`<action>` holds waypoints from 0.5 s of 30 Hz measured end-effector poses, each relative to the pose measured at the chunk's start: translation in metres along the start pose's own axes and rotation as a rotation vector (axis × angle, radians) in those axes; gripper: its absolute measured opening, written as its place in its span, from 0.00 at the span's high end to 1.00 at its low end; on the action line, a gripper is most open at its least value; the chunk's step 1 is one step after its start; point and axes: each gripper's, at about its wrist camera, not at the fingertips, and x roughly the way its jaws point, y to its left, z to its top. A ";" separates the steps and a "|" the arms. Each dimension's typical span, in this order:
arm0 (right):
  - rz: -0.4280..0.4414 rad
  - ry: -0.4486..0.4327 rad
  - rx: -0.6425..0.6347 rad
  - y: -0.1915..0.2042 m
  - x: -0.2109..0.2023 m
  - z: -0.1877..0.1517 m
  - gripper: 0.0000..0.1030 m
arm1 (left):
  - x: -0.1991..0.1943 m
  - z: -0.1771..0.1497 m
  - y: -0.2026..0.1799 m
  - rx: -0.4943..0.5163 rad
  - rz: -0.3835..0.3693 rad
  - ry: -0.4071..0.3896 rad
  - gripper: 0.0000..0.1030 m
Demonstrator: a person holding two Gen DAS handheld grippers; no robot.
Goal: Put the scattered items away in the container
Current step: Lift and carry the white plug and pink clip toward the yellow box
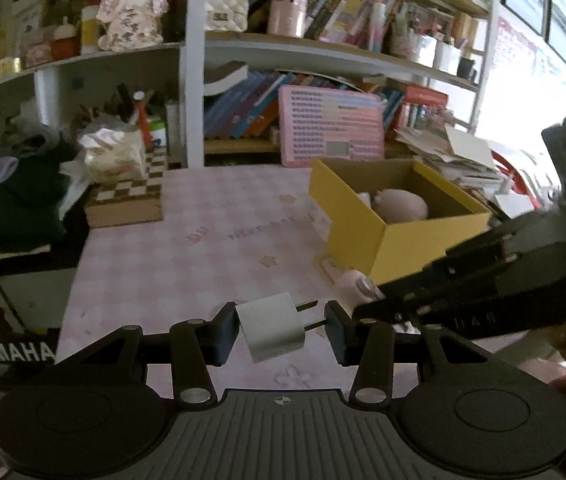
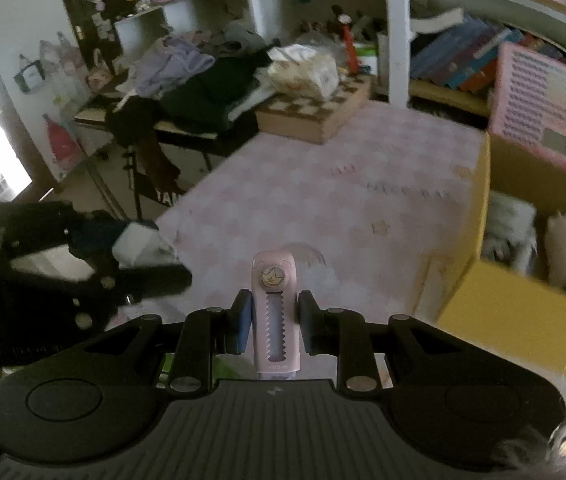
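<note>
Cluttered room with crowded bookshelves [image 1: 323, 52] behind a table [image 1: 187, 248] under a pink checked cover. Nearest, in the left hand-held gripper [image 1: 281, 330], a white plug adapter [image 1: 271, 326] pinched between the pads, tilted, prongs aimed at the right-side pad: an uneven hold, likely to twist free or drop short if jolted. Just beyond and to the right of it, the right hand-held gripper [image 2: 271, 326], pressed onto a pink slider-type cutter or eraser [image 2: 275, 312] standing upright between the pads, gripped low on its body, so could pivot or slip. Close company between the two tools here; risk of knocking together on the way over. Farther ahead and right, the open yellow box [image 1: 395, 240], a pale plush toy [image 1: 401, 204] already inside; near wall standing high, so a low approach might clip the rim or shove the box. Beyond, left, a checkered board box [image 1: 127, 200] and a heap of clothes [image 2: 203, 80].
</note>
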 end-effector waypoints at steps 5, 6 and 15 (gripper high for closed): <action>-0.045 0.010 0.076 -0.006 -0.012 -0.026 0.78 | 0.002 -0.006 -0.014 0.021 -0.057 0.023 0.56; -0.057 0.011 0.088 -0.008 -0.015 -0.030 0.78 | 0.003 -0.007 -0.016 0.026 -0.067 0.026 0.56; -0.130 0.023 0.173 -0.020 -0.039 -0.061 0.78 | 0.015 -0.011 -0.049 0.075 -0.179 0.063 0.56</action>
